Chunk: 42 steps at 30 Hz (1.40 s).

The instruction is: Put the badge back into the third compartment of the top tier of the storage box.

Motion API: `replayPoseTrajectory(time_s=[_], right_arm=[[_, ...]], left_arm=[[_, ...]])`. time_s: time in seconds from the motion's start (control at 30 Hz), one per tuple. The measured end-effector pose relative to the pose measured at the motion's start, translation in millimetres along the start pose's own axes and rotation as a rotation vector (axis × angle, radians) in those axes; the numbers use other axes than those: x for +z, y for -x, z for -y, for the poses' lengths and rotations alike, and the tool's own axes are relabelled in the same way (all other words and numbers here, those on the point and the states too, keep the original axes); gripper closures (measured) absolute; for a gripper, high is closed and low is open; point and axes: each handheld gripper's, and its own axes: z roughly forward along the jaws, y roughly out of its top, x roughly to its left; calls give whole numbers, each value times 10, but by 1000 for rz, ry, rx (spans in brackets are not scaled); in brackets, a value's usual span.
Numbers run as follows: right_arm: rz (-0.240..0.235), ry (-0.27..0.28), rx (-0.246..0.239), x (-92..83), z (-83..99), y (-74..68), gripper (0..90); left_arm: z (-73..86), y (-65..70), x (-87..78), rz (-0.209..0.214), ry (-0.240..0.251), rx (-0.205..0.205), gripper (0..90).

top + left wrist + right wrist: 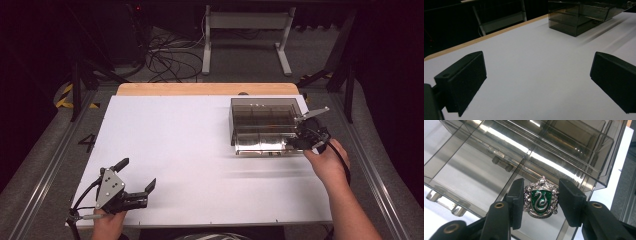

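A smoky clear drawer box [262,117] stands at the far right of the white table [190,150]. My right gripper [300,140] is at the box's front right corner, over a pulled-out drawer. In the right gripper view my right gripper [540,195] is shut on a silver crest badge [541,203] with a green shield and a snake, held above the drawer's compartments [474,170]. My left gripper [137,173] rests near the table's front left edge, open with nothing between its jaws. In the left gripper view the left gripper [536,82] faces bare white table, with the box [576,20] far off.
A wooden strip [205,89] runs along the table's far edge. Beyond it stand a white metal frame [245,30] and loose cables [167,60] on the floor. Metal rails [47,165] run along both sides of the table.
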Motion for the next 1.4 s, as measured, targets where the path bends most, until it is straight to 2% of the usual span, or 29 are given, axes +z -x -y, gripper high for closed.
replayPoseTrajectory(time_s=[0.5, 1.4], right_arm=[[-4, -26, 8, 62, 18, 17, 573], [-19, -24, 15, 66, 28, 34, 539]], left_arm=[[1, 0, -3, 0, 2, -1, 13], [2, -1, -5, 0, 2, -2, 13]])
